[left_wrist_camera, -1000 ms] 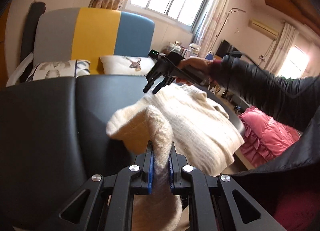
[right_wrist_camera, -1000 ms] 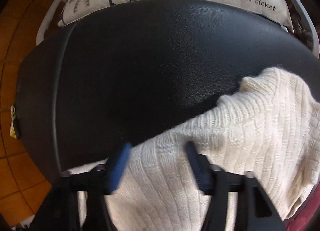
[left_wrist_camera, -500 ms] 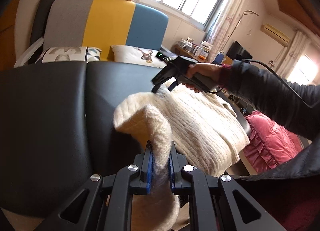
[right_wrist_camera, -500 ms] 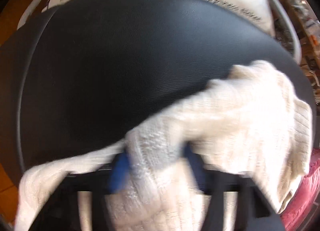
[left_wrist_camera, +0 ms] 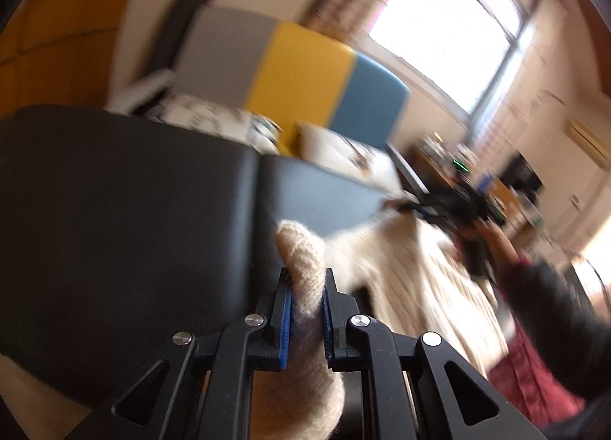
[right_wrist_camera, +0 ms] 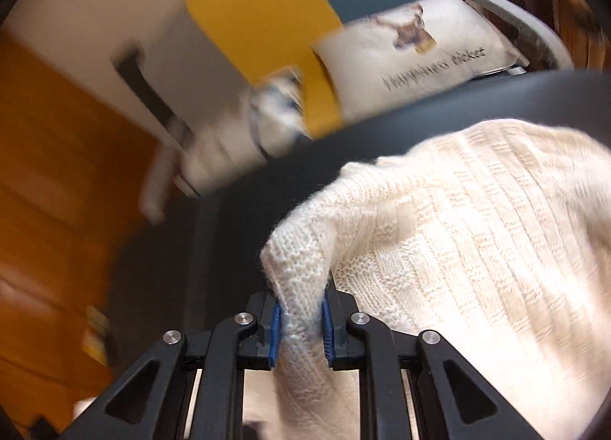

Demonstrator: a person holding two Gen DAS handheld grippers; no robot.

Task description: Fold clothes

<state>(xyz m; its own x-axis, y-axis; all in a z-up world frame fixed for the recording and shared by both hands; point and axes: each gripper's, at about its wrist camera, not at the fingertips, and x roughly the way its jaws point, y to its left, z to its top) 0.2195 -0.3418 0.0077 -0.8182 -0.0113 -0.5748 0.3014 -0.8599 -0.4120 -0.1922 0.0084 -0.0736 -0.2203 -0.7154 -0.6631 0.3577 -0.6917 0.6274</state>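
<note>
A cream knit sweater (right_wrist_camera: 477, 234) lies on a black padded surface (left_wrist_camera: 133, 211). My left gripper (left_wrist_camera: 305, 310) is shut on a fold of the sweater (left_wrist_camera: 301, 260), which sticks up between its blue pads. My right gripper (right_wrist_camera: 299, 321) is shut on another bunched edge of the sweater and lifts it off the surface. In the blurred left wrist view the right gripper (left_wrist_camera: 443, 207) shows at the sweater's far edge, held by a hand in a dark sleeve. The rest of the sweater (left_wrist_camera: 431, 287) stretches between the two grippers.
A grey, yellow and blue chair back (left_wrist_camera: 305, 77) stands behind the surface, with printed cushions (right_wrist_camera: 416, 58) on its seat. A wooden door (right_wrist_camera: 57, 211) is at the left. A pink garment (left_wrist_camera: 534, 382) lies at the right, below the surface edge. A window (left_wrist_camera: 450, 20) is behind.
My right gripper has closed on the sweater's edge and lifted it. Both grippers have swung, and the views are blurred by motion. The left gripper has kept its hold.
</note>
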